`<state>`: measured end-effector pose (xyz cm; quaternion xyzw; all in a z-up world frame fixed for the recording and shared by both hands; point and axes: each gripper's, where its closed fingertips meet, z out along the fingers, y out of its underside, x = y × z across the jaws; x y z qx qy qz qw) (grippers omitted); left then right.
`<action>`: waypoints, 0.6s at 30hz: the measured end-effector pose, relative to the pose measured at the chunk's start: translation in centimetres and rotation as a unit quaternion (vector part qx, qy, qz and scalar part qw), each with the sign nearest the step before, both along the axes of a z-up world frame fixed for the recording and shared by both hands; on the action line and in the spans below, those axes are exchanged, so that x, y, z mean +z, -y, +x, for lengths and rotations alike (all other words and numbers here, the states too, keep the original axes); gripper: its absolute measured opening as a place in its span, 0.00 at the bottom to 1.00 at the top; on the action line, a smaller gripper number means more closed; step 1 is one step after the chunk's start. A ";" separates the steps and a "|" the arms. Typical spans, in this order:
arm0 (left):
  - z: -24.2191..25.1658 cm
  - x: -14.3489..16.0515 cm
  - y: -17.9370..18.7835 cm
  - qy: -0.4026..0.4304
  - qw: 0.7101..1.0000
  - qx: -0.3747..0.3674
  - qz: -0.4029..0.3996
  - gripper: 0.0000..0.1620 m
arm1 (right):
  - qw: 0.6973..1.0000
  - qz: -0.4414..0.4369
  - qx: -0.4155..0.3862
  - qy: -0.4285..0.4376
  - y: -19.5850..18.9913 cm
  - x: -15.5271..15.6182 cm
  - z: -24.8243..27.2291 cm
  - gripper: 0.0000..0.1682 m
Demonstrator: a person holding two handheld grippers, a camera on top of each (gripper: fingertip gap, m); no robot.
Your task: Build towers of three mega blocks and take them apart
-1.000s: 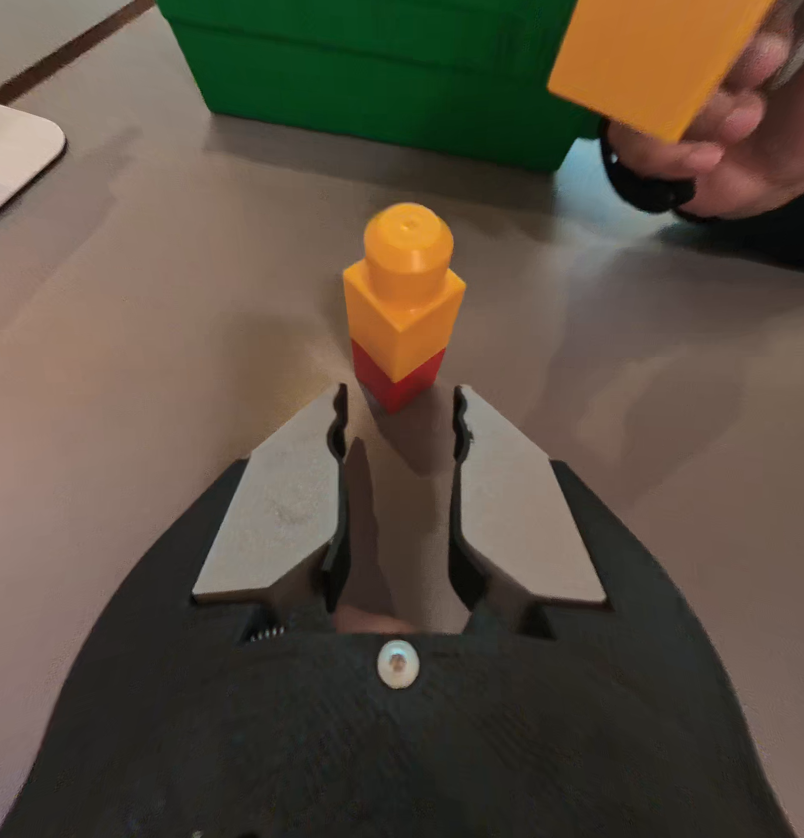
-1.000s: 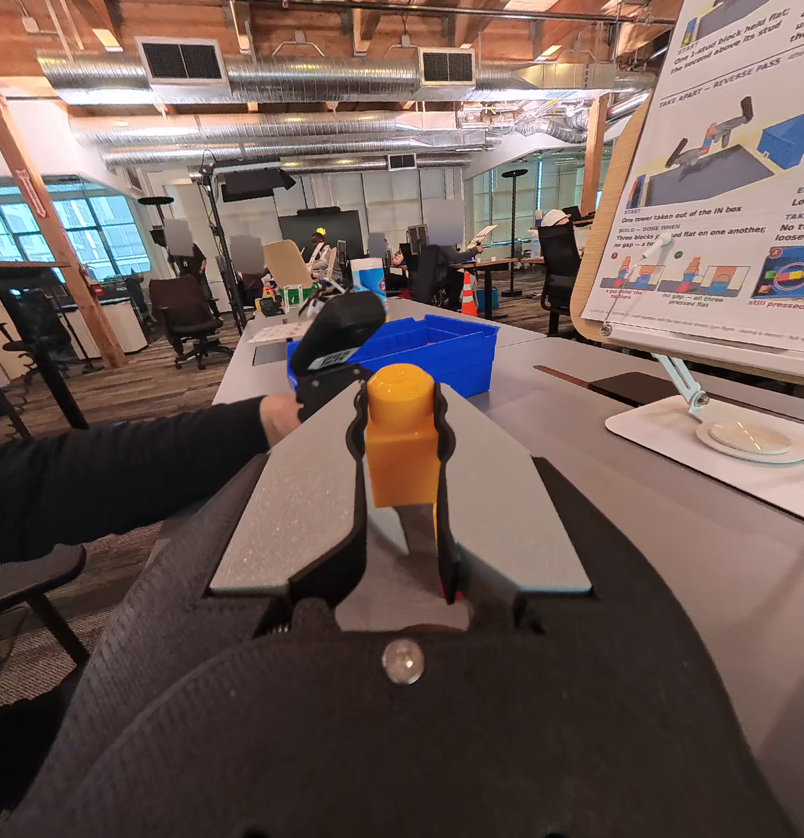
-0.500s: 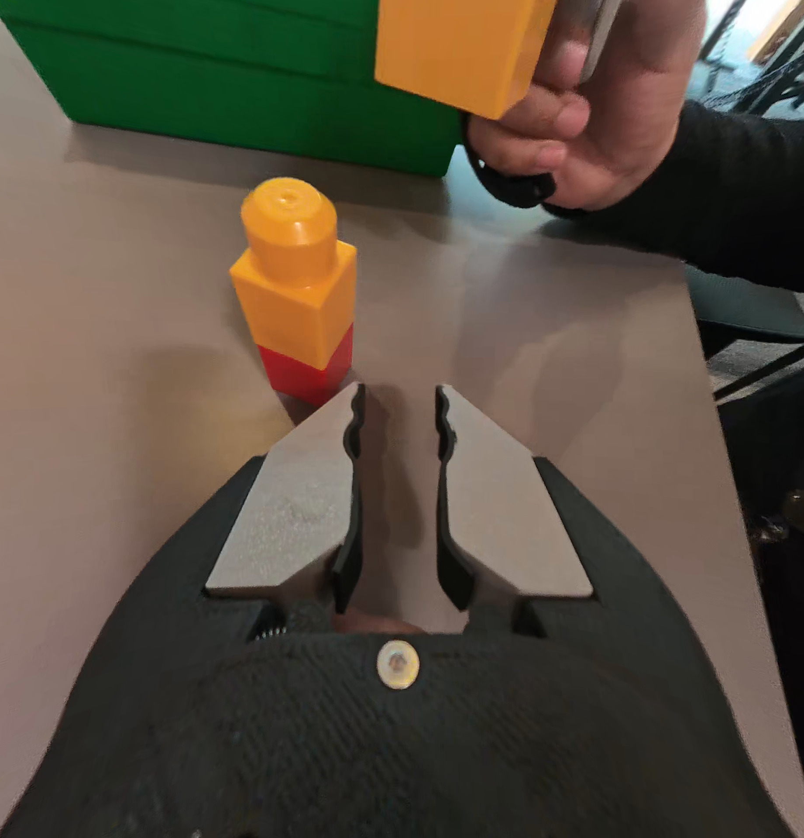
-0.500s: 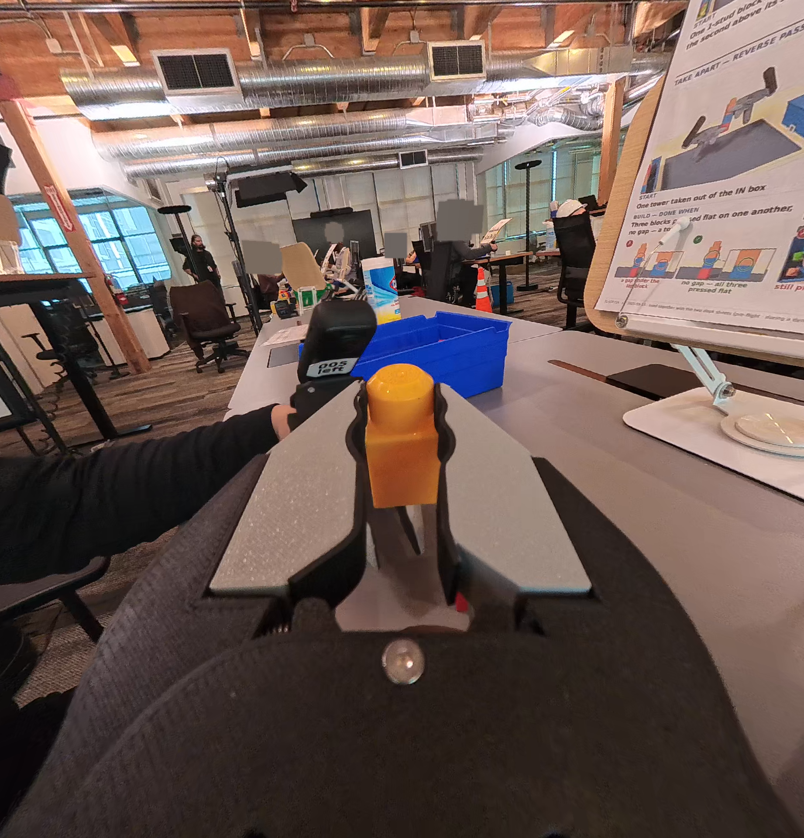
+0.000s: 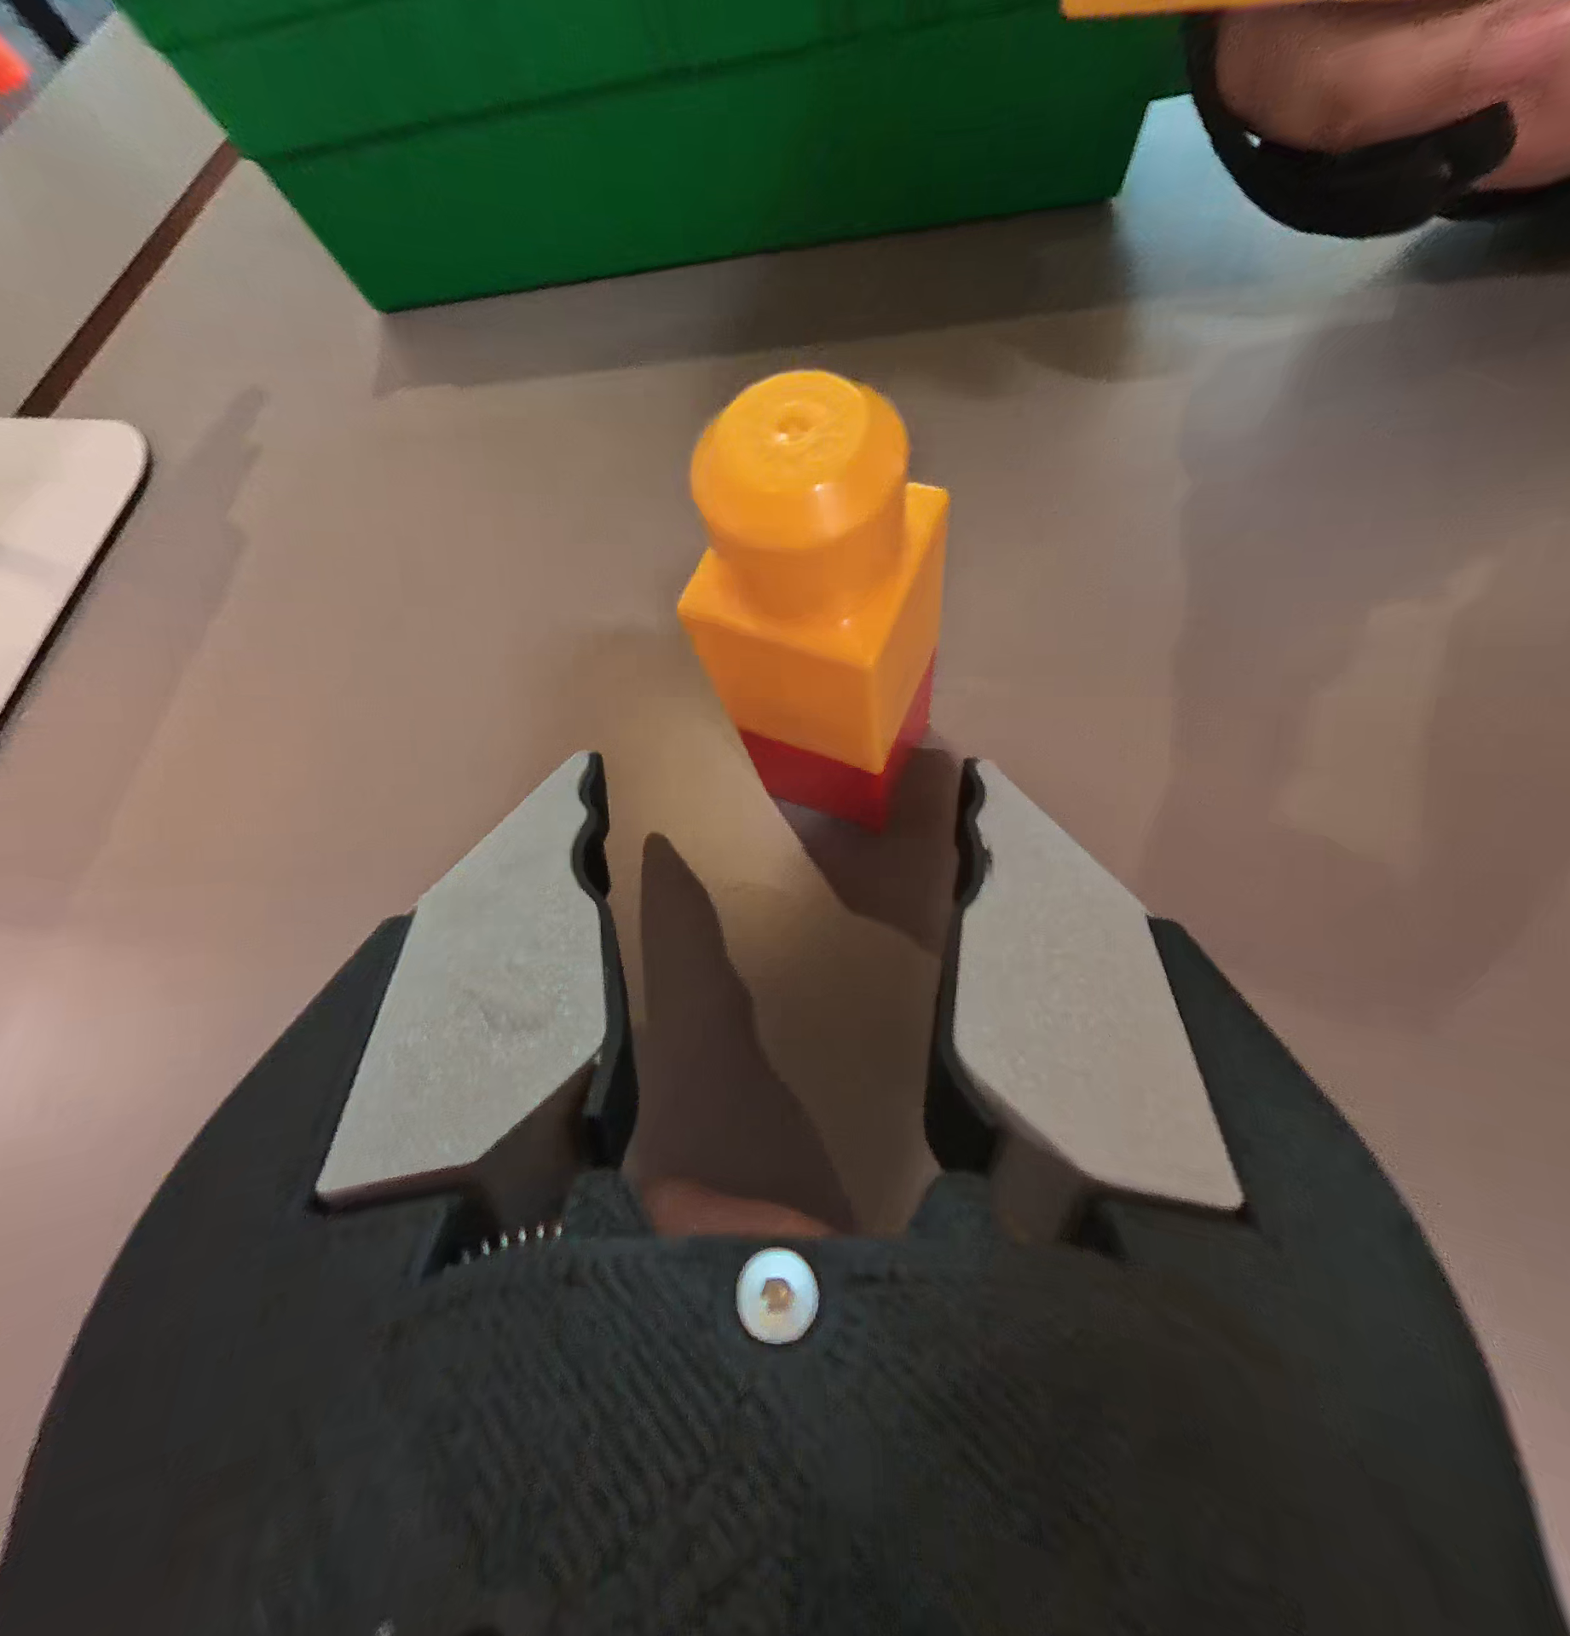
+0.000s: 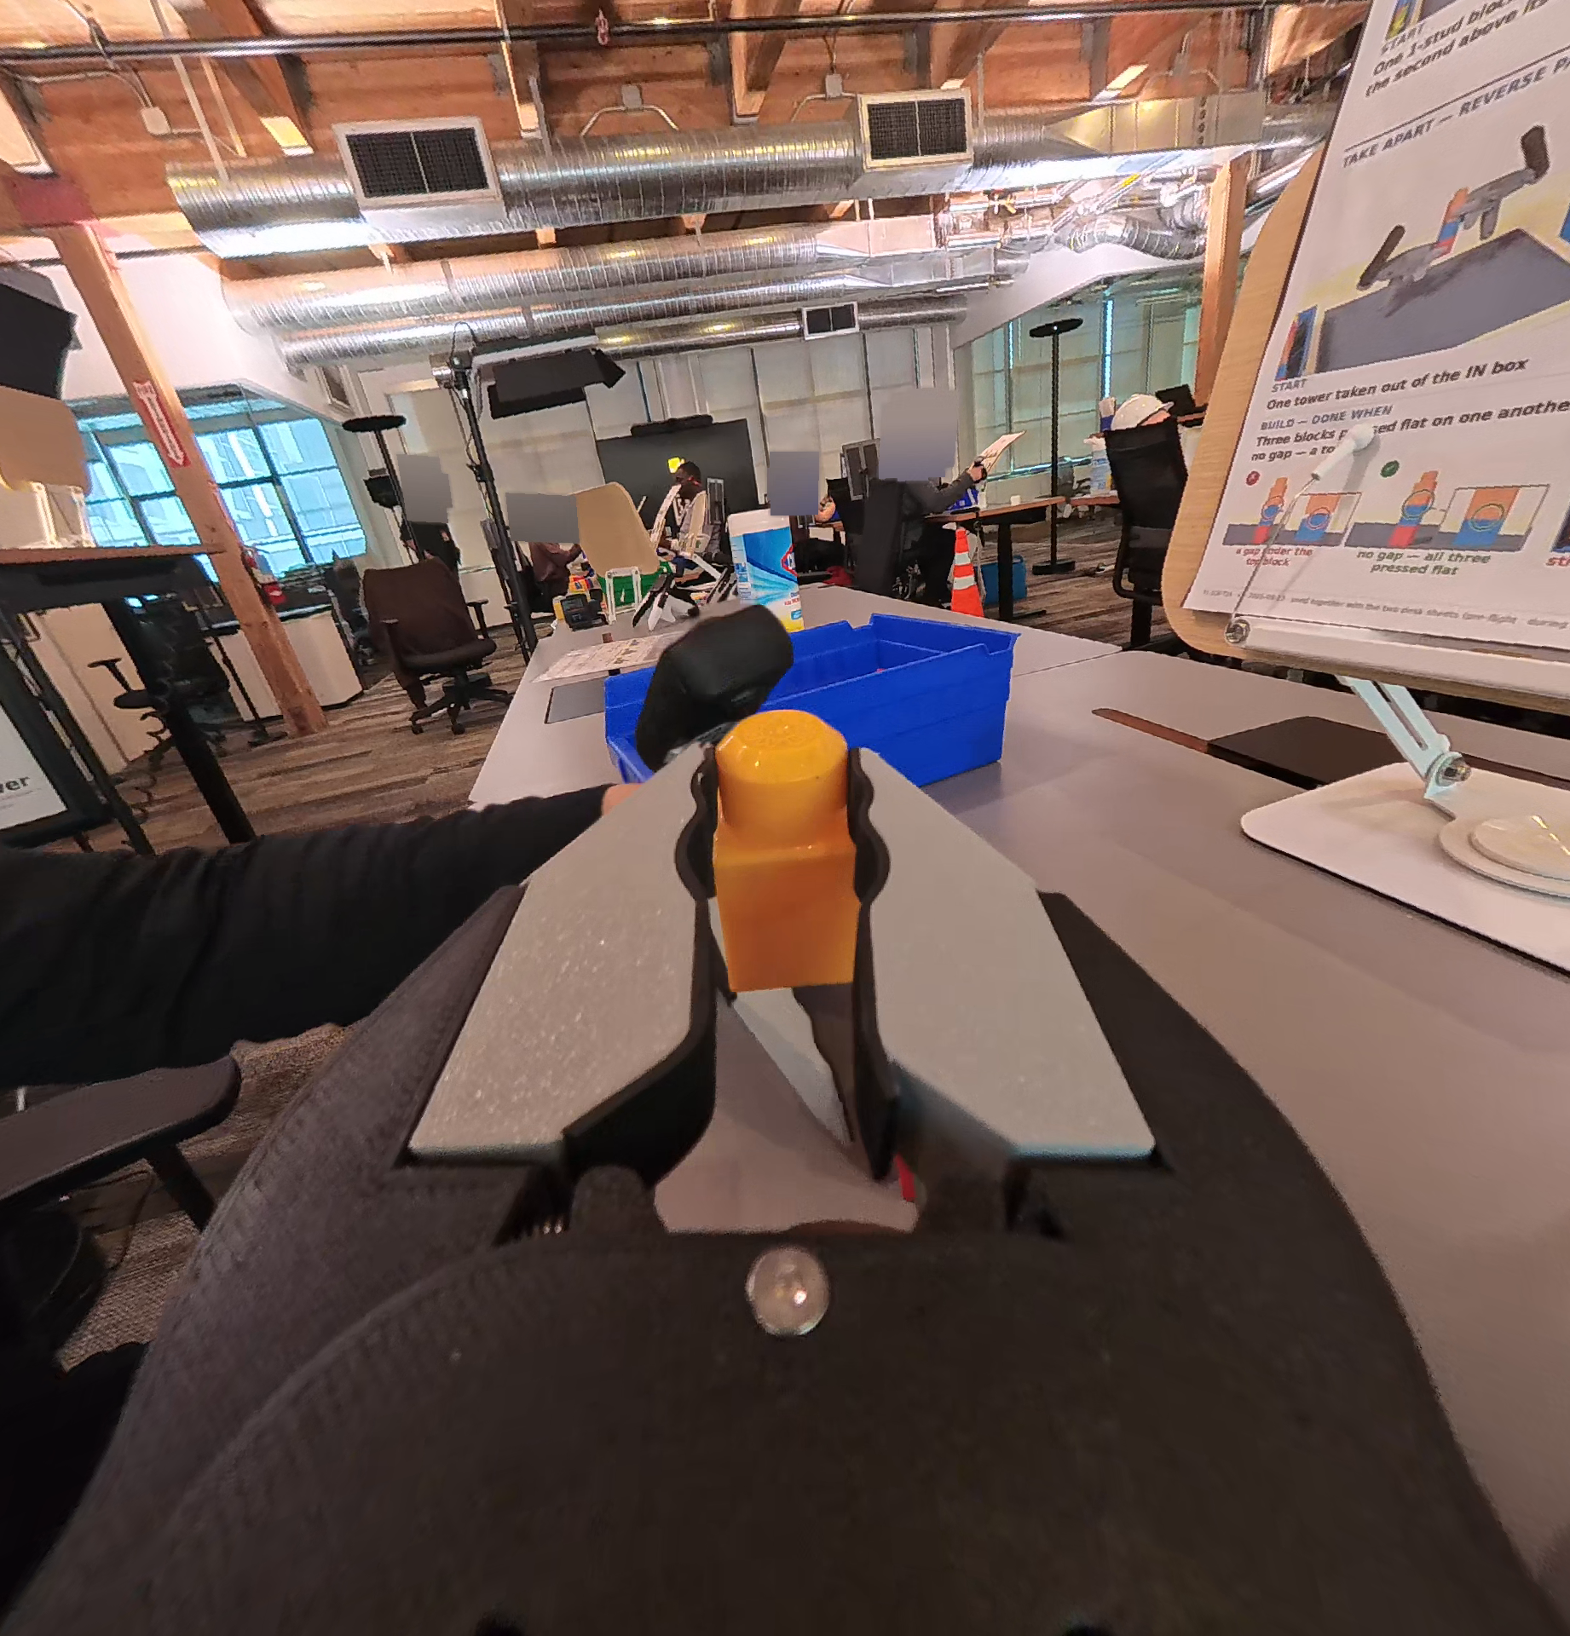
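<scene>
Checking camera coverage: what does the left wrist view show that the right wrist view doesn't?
Left wrist only: the two-block stack, an orange block on a red block, standing on the table just ahead of the open left hand-held gripper, with a green bin behind.

Right wrist only: the blue bin, an instruction board on a stand, and the office behind.

Both: the held orange block, clamped in the right hand-held gripper; the left view catches only its edge at the top right.

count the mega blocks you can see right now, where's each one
3. An orange block sits stacked on a red block on the table, in front of the open left gripper. The right gripper grips another orange block. The bins may hide more.
</scene>
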<state>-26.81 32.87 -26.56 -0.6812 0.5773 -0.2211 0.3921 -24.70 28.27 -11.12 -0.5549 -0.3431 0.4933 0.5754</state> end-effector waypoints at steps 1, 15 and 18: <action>0.4 -0.2 0.0 -0.006 1.000 -0.016 -0.003 0.48 | 1.000 0.000 0.002 -0.001 0.1 0.0 0.0 0.16; 2.7 -1.0 3.9 -0.024 0.994 -0.101 -0.035 0.23 | 0.999 -0.016 0.026 0.011 0.4 -0.5 -0.5 0.16; 3.1 -0.9 5.9 -0.021 0.992 -0.116 -0.054 0.23 | 0.999 -0.010 0.043 0.020 1.0 -0.7 -0.9 0.16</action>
